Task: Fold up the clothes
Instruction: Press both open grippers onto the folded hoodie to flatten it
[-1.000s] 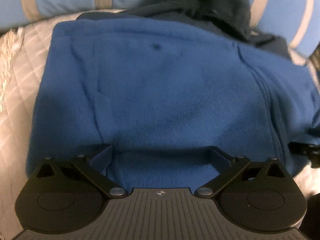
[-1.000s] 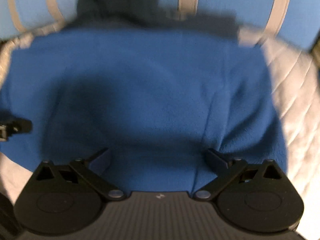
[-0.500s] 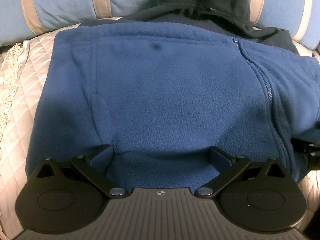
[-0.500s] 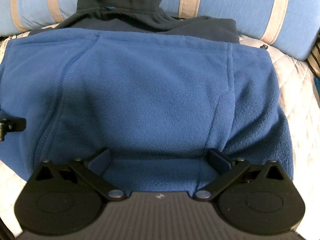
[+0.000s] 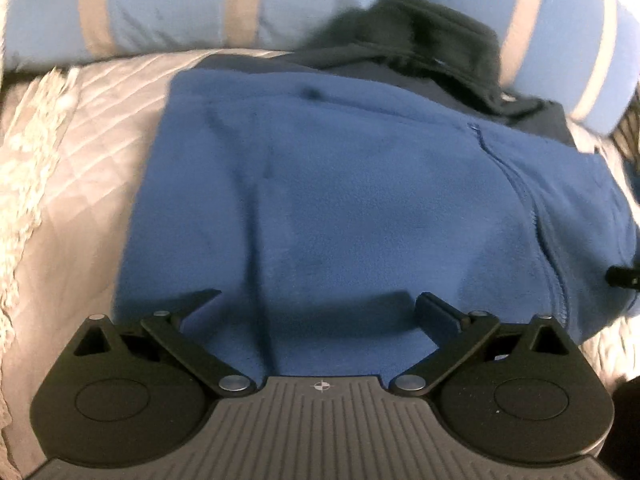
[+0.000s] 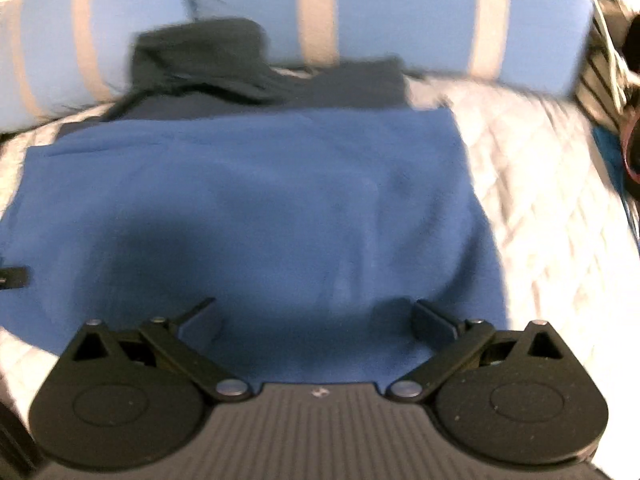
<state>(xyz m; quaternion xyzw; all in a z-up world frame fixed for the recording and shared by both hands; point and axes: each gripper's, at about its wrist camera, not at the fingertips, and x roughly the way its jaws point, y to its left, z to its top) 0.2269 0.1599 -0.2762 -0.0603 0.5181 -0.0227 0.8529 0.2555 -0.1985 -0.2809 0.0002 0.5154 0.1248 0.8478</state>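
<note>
A blue fleece jacket (image 5: 360,200) lies folded on a quilted bed cover, its dark navy collar (image 5: 432,36) at the far end against the pillows. A zipper seam (image 5: 520,184) runs down its right part. It also shows in the right wrist view (image 6: 280,208), with the collar (image 6: 200,60) at the back. My left gripper (image 5: 318,312) is open and empty above the jacket's near hem. My right gripper (image 6: 316,318) is open and empty above the near hem too. The other gripper's fingertip shows at each view's edge (image 5: 622,276) (image 6: 14,276).
Light blue pillows with beige stripes (image 5: 180,12) (image 6: 400,12) lie along the back. The pale quilted cover (image 5: 80,184) (image 6: 552,216) lies bare beside the jacket. A lace trim (image 5: 24,160) runs along the left edge. Dark clutter (image 6: 624,112) stands at the far right.
Both grippers have pulled back and up from the jacket, so more pillow and quilt shows. The jacket lies as before. Both stay open.
</note>
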